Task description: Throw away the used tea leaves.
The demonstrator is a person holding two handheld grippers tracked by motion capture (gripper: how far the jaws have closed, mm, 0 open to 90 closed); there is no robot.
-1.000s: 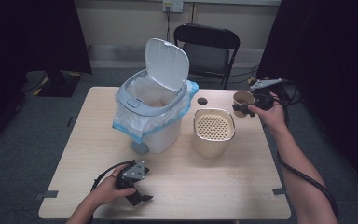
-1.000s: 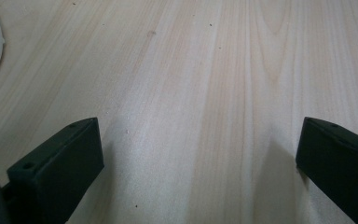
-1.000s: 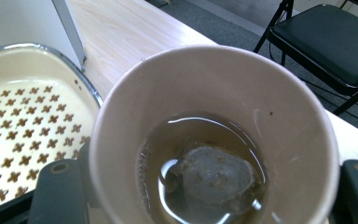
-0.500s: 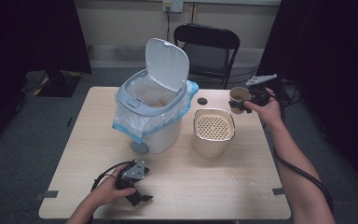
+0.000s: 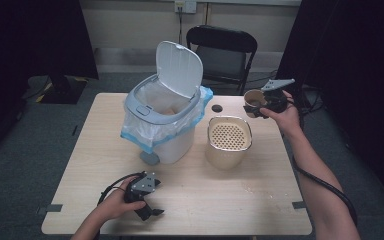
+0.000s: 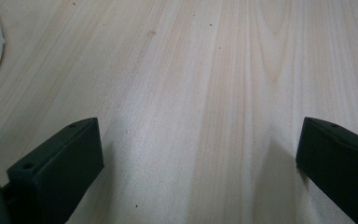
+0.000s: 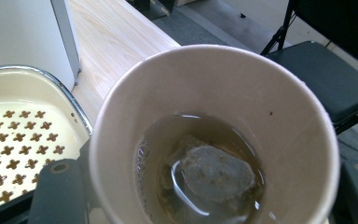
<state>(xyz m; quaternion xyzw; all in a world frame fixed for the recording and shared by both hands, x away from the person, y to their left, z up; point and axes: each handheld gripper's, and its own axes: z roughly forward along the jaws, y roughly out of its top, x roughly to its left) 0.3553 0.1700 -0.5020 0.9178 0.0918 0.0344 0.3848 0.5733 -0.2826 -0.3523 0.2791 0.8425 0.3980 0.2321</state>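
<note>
The right gripper (image 5: 261, 104) is clamped on a brown paper cup (image 5: 253, 99), its jaws pressed against the cup's two sides. The cup is held upright in the air at the far right corner of the light wooden desk (image 5: 220, 200), just beyond the cream perforated strainer bowl (image 5: 229, 136). In the right gripper view the cup (image 7: 223, 130) contains brownish liquid with a soaked tea bag (image 7: 212, 175) lying in it. A white flip-lid waste bin lined with a blue plastic bag (image 5: 165, 120) stands left of the bowl, lid raised. A small black round cap (image 5: 216, 108) lies on the desk between bin and cup. The left gripper (image 5: 147, 207) rests on the desk near the front edge, jaws wide apart with nothing between them.
</note>
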